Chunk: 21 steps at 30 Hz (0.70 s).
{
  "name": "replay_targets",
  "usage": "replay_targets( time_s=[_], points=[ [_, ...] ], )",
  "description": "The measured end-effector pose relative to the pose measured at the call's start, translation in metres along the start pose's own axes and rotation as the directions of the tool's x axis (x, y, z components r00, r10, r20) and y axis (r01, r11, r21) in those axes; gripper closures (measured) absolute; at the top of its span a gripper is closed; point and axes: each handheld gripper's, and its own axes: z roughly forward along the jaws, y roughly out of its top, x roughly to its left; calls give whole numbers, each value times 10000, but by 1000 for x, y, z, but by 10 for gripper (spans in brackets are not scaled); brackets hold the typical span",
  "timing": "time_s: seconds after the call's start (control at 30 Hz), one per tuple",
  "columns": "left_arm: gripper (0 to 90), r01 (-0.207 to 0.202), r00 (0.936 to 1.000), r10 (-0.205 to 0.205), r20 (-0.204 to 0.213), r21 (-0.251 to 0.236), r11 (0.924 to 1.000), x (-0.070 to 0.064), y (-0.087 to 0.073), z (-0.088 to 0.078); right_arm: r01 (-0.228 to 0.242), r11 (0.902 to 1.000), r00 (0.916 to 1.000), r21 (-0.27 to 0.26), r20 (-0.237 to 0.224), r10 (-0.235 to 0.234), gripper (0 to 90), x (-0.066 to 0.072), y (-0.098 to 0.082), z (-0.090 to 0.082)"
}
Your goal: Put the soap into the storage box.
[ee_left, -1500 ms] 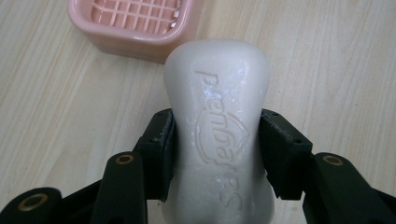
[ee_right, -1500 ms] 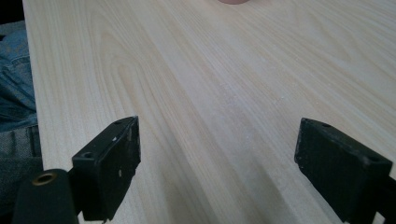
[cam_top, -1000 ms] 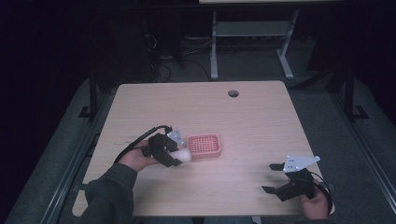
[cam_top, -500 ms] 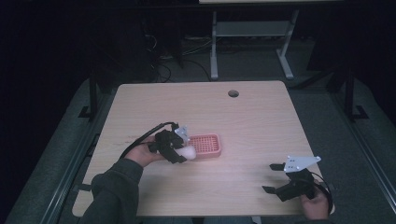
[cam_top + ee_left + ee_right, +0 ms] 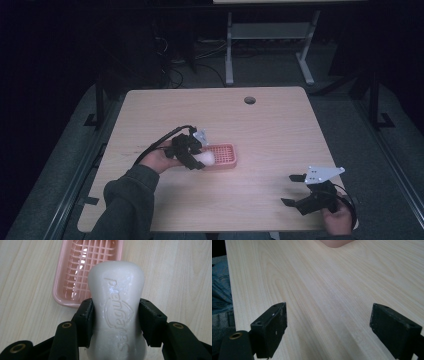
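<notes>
Left tongs [image 5: 199,161] grip white soap [image 5: 205,158] over pink tray [image 5: 227,156].

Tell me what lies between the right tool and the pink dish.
Bare tabletop only, in the high view, between right tool and dish.

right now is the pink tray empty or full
Empty: the pink slotted plastic tray shows bare grid, and the white soap bar sits clamped in the left tool.

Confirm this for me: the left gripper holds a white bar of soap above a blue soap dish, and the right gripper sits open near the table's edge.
One thing is wrong: the soap dish is pink, not blue, as the left gripper view shows. The rest stands: the left gripper holds the white bar of soap above it, and the right gripper sits open near the edge of the table.
</notes>
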Motion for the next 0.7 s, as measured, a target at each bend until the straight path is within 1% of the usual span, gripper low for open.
replay_targets(
  time_s=[0.17,0.23,0.33,0.5,0.53,0.6,0.7],
  points=[
    [495,-29,10000,29,0,-41,10000,3,5,1,9,10000,10000,-23,-13,-9,141,0,0,0],
    [495,-19,10000,19,-30,5,10000,5,7,1,-67,10000,10000,-46,12,67,141,-1,-1,-1],
    [495,0,10000,0,-45,-74,10000,8,10,0,-110,9998,9999,-134,72,111,141,-2,-2,-3],
    [496,-75,9999,74,-71,-112,9999,10,16,0,-101,9999,9999,-102,103,102,140,-2,-2,-3],
    [495,-55,10000,54,-74,-200,9998,11,17,0,-85,9999,9999,-82,93,86,140,-2,-2,-2],
    [496,-44,10000,43,-12,-229,9997,12,19,0,-60,10000,10000,-71,63,61,141,-1,-2,-1],
    [495,-57,9999,57,-158,6,10000,14,22,3,-54,10000,10000,-44,40,54,141,-1,-2,-1]
  ],
)
